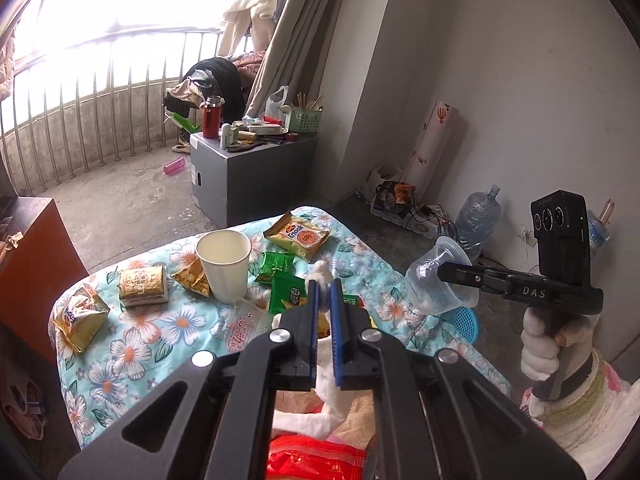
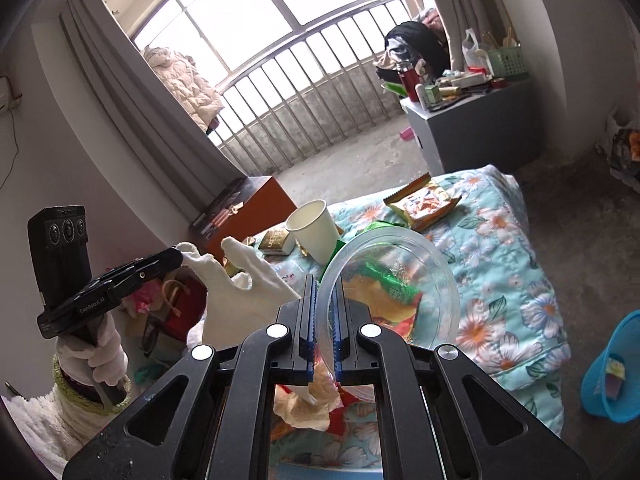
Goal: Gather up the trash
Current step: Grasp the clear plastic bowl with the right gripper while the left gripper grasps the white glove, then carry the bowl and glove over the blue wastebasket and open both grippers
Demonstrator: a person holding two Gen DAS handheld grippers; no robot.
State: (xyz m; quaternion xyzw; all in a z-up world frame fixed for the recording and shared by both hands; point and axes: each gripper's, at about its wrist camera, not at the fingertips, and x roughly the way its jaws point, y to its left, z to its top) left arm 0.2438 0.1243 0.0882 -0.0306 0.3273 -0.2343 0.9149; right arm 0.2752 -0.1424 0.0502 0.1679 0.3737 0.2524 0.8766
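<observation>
My left gripper (image 1: 325, 292) is shut on a white cloth (image 1: 320, 380), which hangs in the air in the right wrist view (image 2: 236, 280). My right gripper (image 2: 324, 292) is shut on the rim of a clear plastic cup (image 2: 396, 280), held above the table's right edge (image 1: 436, 284). On the floral tablecloth (image 1: 132, 344) stand a white paper cup (image 1: 225, 264) and several snack wrappers: a yellow Enaak packet (image 1: 298, 237), green packets (image 1: 286, 292), gold packets (image 1: 143, 285) and a red wrapper (image 1: 316, 456) near me.
A blue basket (image 2: 612, 372) sits on the floor right of the table. A grey box (image 1: 248, 172) with clutter stands beyond the table. A brown cabinet (image 1: 36, 260) is at left. A large water bottle (image 1: 478, 216) stands by the wall.
</observation>
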